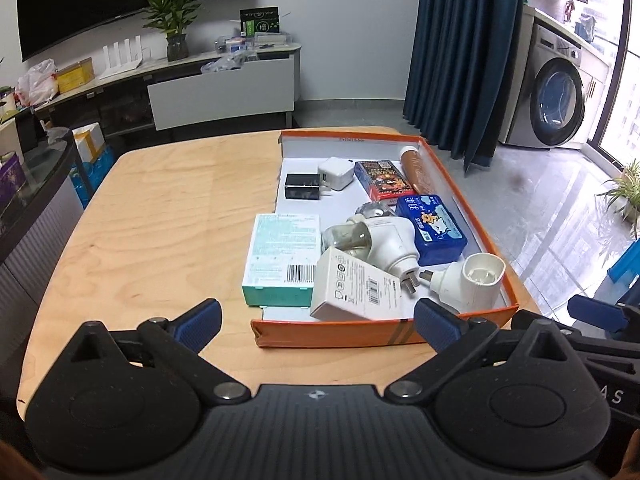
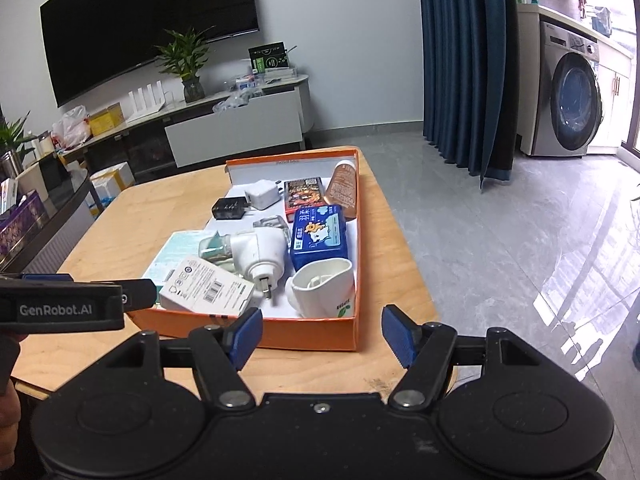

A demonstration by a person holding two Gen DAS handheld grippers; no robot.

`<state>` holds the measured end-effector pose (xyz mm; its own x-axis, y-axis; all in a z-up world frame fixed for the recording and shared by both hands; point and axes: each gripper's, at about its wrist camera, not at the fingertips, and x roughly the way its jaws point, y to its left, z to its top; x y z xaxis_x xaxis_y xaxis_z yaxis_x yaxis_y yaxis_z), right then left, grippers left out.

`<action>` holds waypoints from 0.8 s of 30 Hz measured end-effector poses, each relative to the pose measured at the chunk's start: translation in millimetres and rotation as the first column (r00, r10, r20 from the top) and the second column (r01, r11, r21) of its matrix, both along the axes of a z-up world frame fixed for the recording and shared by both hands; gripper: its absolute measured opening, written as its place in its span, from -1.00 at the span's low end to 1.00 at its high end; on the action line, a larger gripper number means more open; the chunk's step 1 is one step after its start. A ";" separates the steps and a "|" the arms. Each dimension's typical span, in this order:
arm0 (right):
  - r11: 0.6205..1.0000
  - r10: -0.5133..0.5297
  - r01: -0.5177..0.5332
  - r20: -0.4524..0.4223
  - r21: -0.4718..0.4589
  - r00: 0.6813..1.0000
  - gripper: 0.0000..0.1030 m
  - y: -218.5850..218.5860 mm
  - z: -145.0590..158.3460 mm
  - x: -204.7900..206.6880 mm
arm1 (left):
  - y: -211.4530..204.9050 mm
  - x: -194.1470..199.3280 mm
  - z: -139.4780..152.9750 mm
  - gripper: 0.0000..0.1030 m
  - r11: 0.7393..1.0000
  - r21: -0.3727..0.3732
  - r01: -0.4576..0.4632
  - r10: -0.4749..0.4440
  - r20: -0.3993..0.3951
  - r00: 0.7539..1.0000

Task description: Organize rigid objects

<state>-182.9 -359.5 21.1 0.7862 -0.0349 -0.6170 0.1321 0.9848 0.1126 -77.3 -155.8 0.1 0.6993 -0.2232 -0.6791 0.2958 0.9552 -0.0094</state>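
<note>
An orange shallow box [image 1: 332, 334] lies on the right half of the wooden table [image 1: 160, 220]. It holds a teal carton [image 1: 280, 256], a white barcoded carton [image 1: 356, 288], two white plug-in devices [image 1: 392, 240] [image 1: 472, 280], a blue pack [image 1: 432, 228], a red card box [image 1: 382, 178], a brown bottle [image 1: 418, 168], and a white charger [image 1: 336, 172] beside a black one [image 1: 302, 186]. My left gripper [image 1: 320, 322] hovers wide open at the box's near wall, holding nothing. My right gripper [image 2: 322, 336] is open and empty at the near right corner of the box [image 2: 357, 240]. One left finger [image 2: 136, 292] shows there.
Past the table stand a TV cabinet [image 1: 220, 92] with a plant, and a wall screen. A blue curtain [image 1: 464, 60] and a washing machine [image 1: 556, 100] are at the right over a glossy floor. A dark glass-topped unit [image 1: 32, 184] flanks the table's left edge.
</note>
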 end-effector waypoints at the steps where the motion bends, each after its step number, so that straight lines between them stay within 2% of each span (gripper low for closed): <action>1: 1.000 0.001 -0.001 -0.001 0.000 1.000 0.53 0.9 -0.3 0.4 | 0.1 0.2 -0.4 1.00 1.000 -0.001 -0.001 0.001 -0.001 1.000; 24: 1.000 0.003 -0.003 -0.025 0.003 1.000 0.53 2.5 -3.9 13.8 | -1.5 3.9 -5.8 1.00 1.000 0.017 0.004 -0.004 -0.008 1.000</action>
